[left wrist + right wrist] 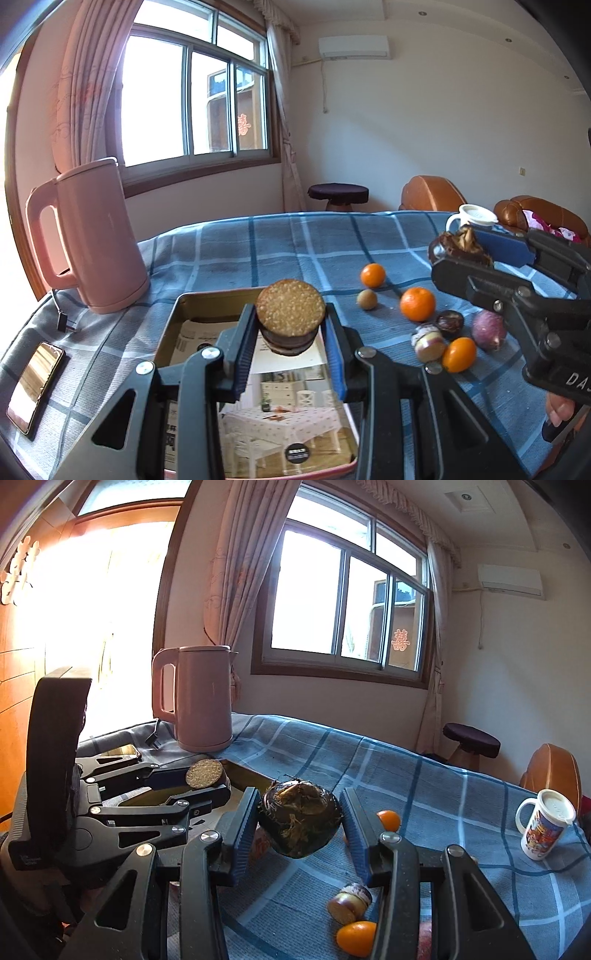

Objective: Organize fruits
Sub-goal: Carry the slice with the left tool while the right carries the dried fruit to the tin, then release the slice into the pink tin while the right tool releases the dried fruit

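Observation:
My left gripper is shut on a round brown fruit slice with a speckled tan cut face. It holds the slice just above the far end of an open metal tin lined with a printed sheet. My right gripper is shut on a dark round fruit with dry fibres on top, held above the blue checked cloth. The left wrist view shows that right gripper at the right, above the loose fruit. In the right wrist view the left gripper sits at the left with its slice.
Loose on the cloth lie two oranges, a small brown fruit, a dark fruit, a purple fruit, a cut piece and a kumquat. A pink kettle, a phone and a mug also stand here.

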### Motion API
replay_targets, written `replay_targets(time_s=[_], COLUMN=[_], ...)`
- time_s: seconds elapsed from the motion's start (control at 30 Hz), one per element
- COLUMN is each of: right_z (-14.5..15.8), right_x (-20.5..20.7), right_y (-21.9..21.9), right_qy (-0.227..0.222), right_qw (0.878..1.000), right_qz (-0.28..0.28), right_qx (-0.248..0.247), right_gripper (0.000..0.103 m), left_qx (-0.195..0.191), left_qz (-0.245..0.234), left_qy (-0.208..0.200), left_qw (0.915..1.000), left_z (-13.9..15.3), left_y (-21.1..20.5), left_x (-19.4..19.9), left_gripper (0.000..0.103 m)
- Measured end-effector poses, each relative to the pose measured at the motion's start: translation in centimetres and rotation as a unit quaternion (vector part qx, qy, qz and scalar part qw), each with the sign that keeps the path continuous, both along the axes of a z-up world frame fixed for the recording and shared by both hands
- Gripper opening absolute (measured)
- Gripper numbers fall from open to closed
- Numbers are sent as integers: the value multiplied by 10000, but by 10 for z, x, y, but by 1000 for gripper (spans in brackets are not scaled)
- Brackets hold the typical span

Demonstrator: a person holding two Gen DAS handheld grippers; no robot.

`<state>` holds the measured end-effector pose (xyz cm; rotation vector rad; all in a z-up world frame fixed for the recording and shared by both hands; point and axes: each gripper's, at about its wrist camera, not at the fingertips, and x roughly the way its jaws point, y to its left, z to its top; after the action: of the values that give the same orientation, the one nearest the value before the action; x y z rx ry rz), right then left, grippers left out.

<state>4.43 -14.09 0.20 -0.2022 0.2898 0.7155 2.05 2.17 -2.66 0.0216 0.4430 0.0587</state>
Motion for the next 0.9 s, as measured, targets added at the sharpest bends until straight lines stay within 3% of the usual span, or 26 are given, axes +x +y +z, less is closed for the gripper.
replay_targets(time_s=[0.9], right_z=[-12], right_x=[30], right_y=[59], right_qy=[312], right_qw=[9978], right_qz=[373], right_qx=[-452], right_gripper=[47], left_qx=[-160], left_qz=[573], left_qy=[467], left_qw=[9971], left_z=[-8], left_y=[58], left_x=[23], left_gripper=[36])
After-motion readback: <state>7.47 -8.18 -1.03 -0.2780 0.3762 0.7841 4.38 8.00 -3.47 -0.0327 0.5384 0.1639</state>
